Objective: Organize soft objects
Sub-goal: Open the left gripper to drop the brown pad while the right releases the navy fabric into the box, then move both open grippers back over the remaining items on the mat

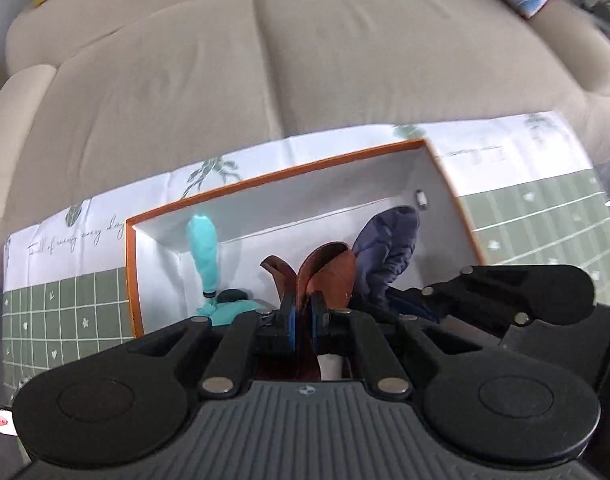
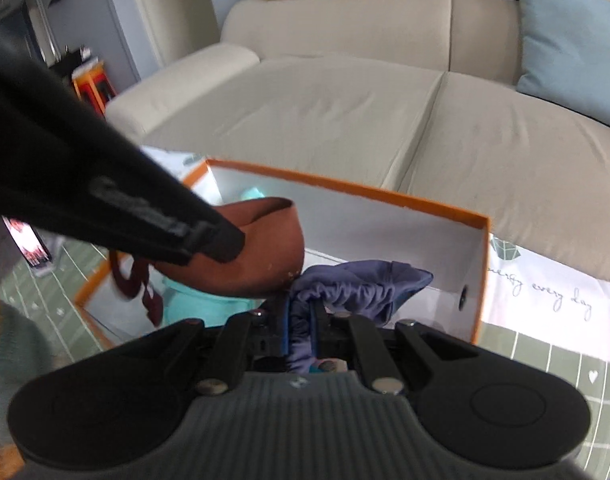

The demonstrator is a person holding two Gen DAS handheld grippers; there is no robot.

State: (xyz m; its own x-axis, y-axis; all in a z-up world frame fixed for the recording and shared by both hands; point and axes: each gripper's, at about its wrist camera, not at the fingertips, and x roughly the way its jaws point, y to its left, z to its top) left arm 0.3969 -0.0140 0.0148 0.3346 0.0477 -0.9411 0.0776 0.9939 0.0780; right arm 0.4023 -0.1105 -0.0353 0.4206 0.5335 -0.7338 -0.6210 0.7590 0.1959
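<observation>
brown cloth and navy cloth bunched upright over orange-rimmed box; teal cloth lying inside it.

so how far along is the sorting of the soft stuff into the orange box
Done: a teal piece already lies inside the orange-rimmed box. In hand: the left gripper is shut on a brown garment and the right gripper on a navy garment, both over the box. Left: releasing those two into the box; no other loose items show on the tablecloth.
</observation>
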